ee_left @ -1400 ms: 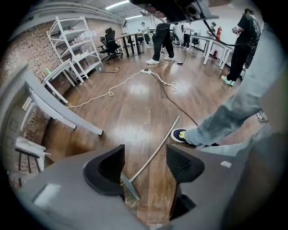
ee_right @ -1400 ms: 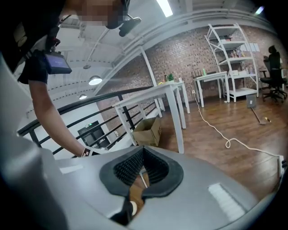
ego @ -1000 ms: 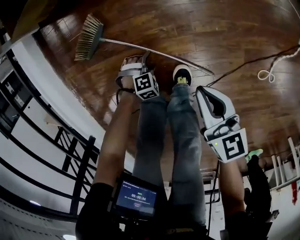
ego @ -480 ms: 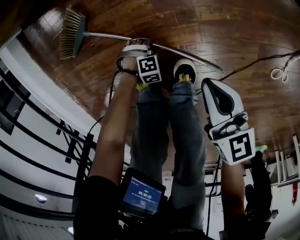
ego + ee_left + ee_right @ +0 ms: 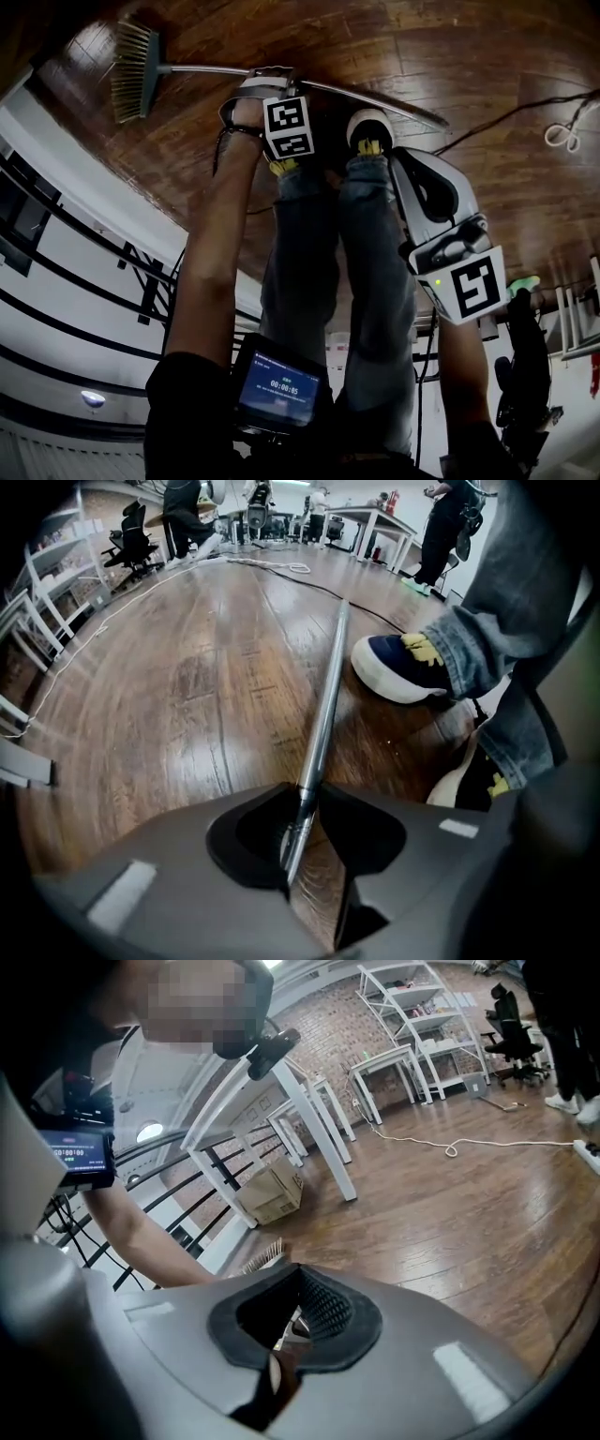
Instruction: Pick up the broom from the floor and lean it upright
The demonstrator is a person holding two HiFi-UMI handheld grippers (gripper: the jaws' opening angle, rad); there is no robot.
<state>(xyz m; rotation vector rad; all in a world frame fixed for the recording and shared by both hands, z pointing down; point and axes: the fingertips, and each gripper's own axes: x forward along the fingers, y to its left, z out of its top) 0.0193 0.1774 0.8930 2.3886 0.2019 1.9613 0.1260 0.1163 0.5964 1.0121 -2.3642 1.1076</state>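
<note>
1. Two jaws of my left gripper (image 5: 270, 79) stand apart astride the broom (image 5: 206, 69), which lies flat on the floor (image 5: 487, 56), head far left, handle running right past my shoe (image 5: 367, 127). In the left gripper view the handle sits hard against one jaw, with bare floor showing beside it. If I close like this, I judge the round shaft may roll or get nipped off-centre.
2. The handle looks like smooth, shiny metal. A light squeeze could let it slide through the pads once the head's weight comes on.
3. I am gripping well toward the head end, yet a long run of handle trails right. On lifting, that free end may swing or drag, and could catch my shoe, which is just beside it.
4. My jaw tips are down at the floor. Pressing lower risks scraping the wood or pushing the handle away.
5. My right gripper (image 5: 405, 169) hangs near, well apart from the broom, jaws all but together on nothing. One grip alone may not steady a long broom while tipping it upright.
6. No leaning spot is settled. The railing (image 5: 141, 281) at left is the only candidate I see.
</note>
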